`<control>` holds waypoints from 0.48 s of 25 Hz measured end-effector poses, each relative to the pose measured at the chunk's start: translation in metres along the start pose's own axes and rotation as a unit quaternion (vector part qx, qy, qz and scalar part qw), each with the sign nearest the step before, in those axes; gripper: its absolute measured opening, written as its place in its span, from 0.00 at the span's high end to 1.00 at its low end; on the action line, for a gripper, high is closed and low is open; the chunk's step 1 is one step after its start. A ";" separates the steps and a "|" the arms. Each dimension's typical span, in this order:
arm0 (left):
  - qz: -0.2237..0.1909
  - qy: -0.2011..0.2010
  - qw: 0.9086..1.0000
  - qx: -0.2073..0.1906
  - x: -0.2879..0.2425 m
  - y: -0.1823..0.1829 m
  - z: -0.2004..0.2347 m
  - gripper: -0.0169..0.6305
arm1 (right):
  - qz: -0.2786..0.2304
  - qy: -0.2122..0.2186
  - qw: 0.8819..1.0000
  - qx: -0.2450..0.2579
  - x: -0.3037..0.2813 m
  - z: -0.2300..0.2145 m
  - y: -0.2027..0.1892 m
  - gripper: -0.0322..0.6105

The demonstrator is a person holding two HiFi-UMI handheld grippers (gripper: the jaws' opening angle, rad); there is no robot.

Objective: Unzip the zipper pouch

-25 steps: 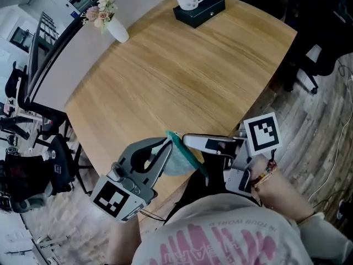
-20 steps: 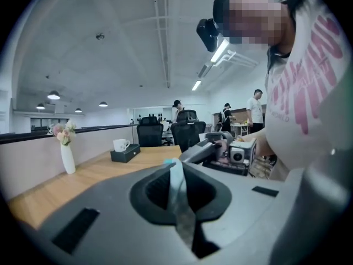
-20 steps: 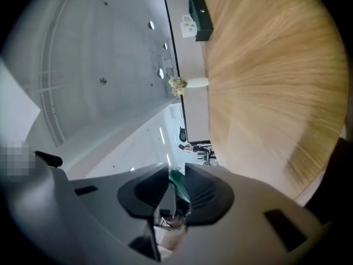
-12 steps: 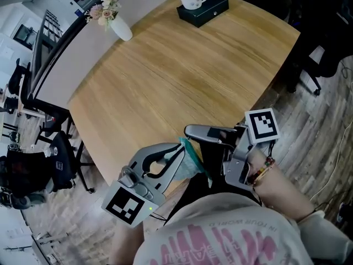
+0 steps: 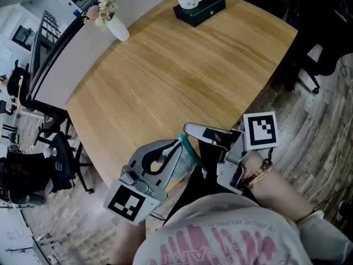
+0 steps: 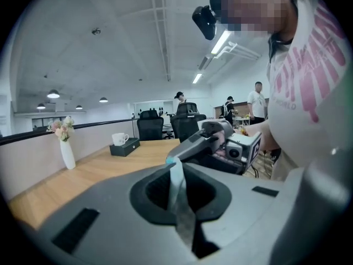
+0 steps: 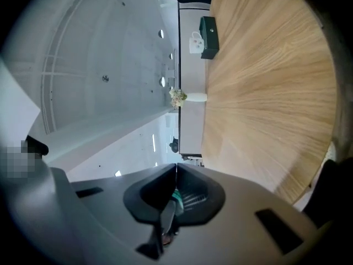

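You hold the zipper pouch (image 5: 186,158) off the wooden table (image 5: 182,65), just above its near edge. Your left gripper (image 5: 177,143) is clamped shut on the pouch's pale fabric. Your right gripper (image 5: 188,128) is closed on its teal edge, and the two sets of tips nearly meet.

Head view steeply down over table (image 5: 165,76), gripper views low along their jaws, all sharing vase (image 5: 117,31)
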State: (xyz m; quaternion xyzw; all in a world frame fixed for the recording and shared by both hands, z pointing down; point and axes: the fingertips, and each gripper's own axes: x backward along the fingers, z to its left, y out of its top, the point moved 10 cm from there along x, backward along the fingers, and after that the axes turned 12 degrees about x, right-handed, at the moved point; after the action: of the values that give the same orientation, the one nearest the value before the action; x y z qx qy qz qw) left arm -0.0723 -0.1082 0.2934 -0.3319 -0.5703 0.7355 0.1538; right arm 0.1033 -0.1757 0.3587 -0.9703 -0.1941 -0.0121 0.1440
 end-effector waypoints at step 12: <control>-0.021 0.044 0.999 0.020 0.003 -0.003 -0.008 0.95 | 0.008 -0.029 0.999 0.021 0.004 0.001 -0.003 0.95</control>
State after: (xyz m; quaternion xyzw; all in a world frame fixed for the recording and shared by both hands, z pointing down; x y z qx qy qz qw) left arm -0.0694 -0.0995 0.2943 -0.3484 -0.5550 0.7282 0.2010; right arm 0.1060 -0.1715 0.3593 -0.9687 -0.1902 0.0216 0.1583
